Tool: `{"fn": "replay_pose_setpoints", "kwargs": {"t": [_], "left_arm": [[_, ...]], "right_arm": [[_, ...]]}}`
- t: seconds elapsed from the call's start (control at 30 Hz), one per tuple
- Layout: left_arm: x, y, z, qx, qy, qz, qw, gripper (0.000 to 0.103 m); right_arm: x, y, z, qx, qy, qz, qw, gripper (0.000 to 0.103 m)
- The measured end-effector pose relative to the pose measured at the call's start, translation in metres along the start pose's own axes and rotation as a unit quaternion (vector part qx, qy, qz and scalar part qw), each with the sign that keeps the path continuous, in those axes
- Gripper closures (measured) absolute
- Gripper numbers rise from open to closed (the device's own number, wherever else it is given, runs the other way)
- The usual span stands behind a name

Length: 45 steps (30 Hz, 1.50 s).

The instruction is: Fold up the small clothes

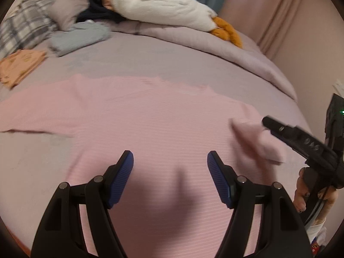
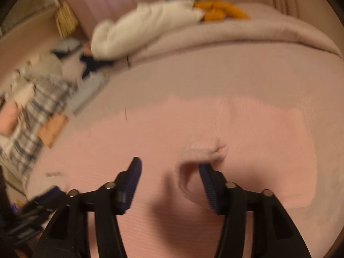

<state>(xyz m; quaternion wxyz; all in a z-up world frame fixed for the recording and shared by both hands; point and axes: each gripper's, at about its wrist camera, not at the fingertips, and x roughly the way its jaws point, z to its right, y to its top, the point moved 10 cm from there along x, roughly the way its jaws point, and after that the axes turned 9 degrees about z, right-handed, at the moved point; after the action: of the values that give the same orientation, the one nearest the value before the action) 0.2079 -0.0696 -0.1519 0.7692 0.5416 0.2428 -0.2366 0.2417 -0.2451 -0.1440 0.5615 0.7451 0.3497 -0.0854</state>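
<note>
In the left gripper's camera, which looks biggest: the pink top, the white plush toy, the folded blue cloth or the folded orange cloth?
1. pink top, though it lies nearest the camera
2. white plush toy
3. folded blue cloth
4. folded orange cloth, partly cut off at the edge

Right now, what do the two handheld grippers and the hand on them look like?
Left gripper: black plastic linkage arms with silver pivot pins, fingers faced with ribbed blue pads. Right gripper: same build, with embossed markings on its black body, a green indicator light and a black cable. The hand gripping it has dark-patterned nails and a white cuff.
</note>
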Motion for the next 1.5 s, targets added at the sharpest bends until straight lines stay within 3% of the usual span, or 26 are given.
{"fn": "replay_pose_setpoints", "kwargs": {"t": [0.1, 0.13, 0.23, 0.4, 0.6, 0.8, 0.93, 1.13, 1.3, 1.5], "left_arm": [[0.01, 0.0, 0.03, 0.005, -0.036, -0.007, 0.9993, 0.031], [0.015, 0.0, 0.04, 0.012, -0.042, -0.007, 0.999, 0.031], [0.035, -0.007, 0.071, 0.036, -0.055, -0.015, 0.9977, 0.031], [0.065, -0.017, 0.113, 0.071, -0.068, -0.01, 0.9951, 0.032], [0.096, -0.026, 0.14, 0.095, -0.082, -0.007, 0.9921, 0.033], [0.122, -0.032, 0.137, 0.086, -0.072, -0.016, 0.9935, 0.059], [0.128, -0.021, 0.128, 0.047, -0.079, -0.01, 0.9957, 0.091], [0.099, 0.009, 0.13, 0.02, -0.096, 0.041, 0.9943, 0.092], [0.072, 0.046, 0.12, -0.033, -0.112, 0.058, 0.9915, 0.092], [0.037, 0.083, 0.087, -0.055, -0.087, 0.099, 0.9897, 0.092]], "right_arm": [[-0.005, 0.013, 0.002, 0.013, -0.019, 0.029, 0.999, 0.036], [-0.017, 0.022, 0.023, 0.025, -0.057, 0.054, 0.997, 0.036], [-0.026, 0.028, 0.052, 0.053, -0.087, 0.075, 0.992, 0.036], [-0.033, 0.025, 0.089, 0.115, -0.095, 0.077, 0.986, 0.036], [-0.035, 0.025, 0.098, 0.134, -0.1, 0.078, 0.983, 0.036], [-0.035, 0.023, 0.107, 0.14, -0.101, 0.071, 0.982, 0.036], [-0.032, 0.023, 0.109, 0.141, -0.101, 0.066, 0.983, 0.036], [-0.026, 0.021, 0.114, 0.146, -0.104, 0.056, 0.982, 0.036], [-0.022, 0.021, 0.112, 0.146, -0.1, 0.051, 0.983, 0.036], [-0.013, 0.021, 0.105, 0.135, -0.096, 0.041, 0.985, 0.036]]}}
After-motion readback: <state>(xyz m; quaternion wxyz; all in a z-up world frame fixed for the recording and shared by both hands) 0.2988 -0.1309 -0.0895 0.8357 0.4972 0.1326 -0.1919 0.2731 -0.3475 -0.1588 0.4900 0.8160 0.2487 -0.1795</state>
